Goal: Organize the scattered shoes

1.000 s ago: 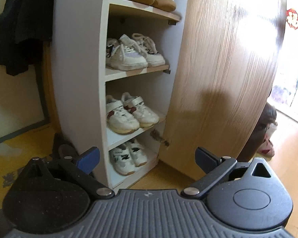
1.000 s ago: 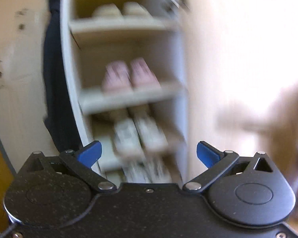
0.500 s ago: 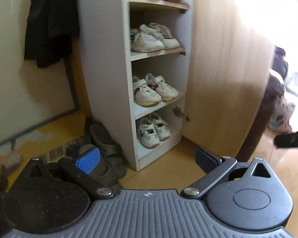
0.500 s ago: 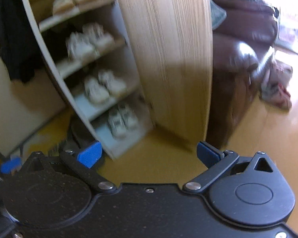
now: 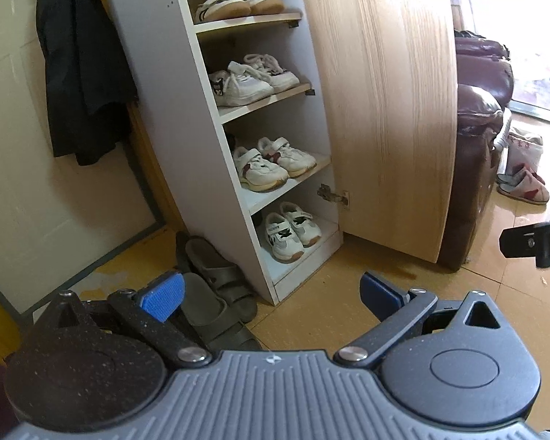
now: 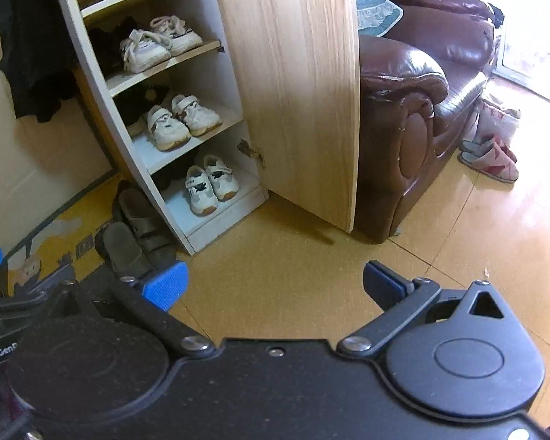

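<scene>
A white shoe cabinet (image 5: pixel 187 117) (image 6: pixel 102 84) stands with its wooden door (image 5: pixel 381 102) (image 6: pixel 293 84) swung wide; a pair of pale sneakers rests on each shelf. The lowest pair (image 5: pixel 289 231) (image 6: pixel 209 187) is white with dark marks. Dark grey sandals (image 5: pixel 216 286) (image 6: pixel 139 231) lie on the floor left of the cabinet. Pink slippers (image 5: pixel 524 187) (image 6: pixel 491 157) lie by the sofa. My left gripper (image 5: pixel 271 293) is open and holds nothing, hovering above the floor before the cabinet. My right gripper (image 6: pixel 275 286) is open too, further right.
A dark red leather sofa (image 5: pixel 476 124) (image 6: pixel 421 110) stands right behind the open door. A black garment (image 5: pixel 80 62) (image 6: pixel 29 36) hangs on the wall to the left. Tan tiled floor (image 6: pixel 458 242) stretches right toward a bright doorway.
Both grippers have pulled back and away from the cabinet, so the whole cabinet, floor sandals, sofa and slippers have come into view. Jaws stayed wide apart throughout.
</scene>
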### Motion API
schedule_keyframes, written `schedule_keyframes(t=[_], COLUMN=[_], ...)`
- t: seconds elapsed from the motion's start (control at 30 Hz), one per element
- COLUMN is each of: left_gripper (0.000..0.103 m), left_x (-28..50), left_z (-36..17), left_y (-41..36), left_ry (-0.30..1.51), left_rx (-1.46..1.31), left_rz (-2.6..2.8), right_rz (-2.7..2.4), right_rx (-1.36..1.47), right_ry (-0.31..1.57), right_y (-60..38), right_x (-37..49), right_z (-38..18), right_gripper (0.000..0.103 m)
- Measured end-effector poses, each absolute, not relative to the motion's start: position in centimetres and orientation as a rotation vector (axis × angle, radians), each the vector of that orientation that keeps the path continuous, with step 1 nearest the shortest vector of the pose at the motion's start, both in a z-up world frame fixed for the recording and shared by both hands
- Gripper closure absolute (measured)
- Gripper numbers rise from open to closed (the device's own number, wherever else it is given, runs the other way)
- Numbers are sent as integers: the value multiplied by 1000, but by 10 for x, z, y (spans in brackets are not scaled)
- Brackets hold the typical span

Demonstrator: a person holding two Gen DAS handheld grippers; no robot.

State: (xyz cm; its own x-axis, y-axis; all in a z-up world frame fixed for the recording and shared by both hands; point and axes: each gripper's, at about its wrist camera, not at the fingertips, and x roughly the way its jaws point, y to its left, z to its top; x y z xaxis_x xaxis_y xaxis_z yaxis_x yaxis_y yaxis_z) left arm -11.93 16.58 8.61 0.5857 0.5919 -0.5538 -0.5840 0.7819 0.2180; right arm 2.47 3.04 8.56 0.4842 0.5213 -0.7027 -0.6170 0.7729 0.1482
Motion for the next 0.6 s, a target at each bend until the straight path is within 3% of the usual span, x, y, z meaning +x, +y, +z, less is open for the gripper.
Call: schedule_keyframes(t=[0.6], left_gripper=[0], left_x=[-133], left_z=[97], left_y=[148], left_ry=[631], left_rx=[2], left_rz=[670], right_rz=[763], right_rx=[-103], right_ry=[764], right_y=[21], right_x=[-2], right_z=[105], right_gripper=[0])
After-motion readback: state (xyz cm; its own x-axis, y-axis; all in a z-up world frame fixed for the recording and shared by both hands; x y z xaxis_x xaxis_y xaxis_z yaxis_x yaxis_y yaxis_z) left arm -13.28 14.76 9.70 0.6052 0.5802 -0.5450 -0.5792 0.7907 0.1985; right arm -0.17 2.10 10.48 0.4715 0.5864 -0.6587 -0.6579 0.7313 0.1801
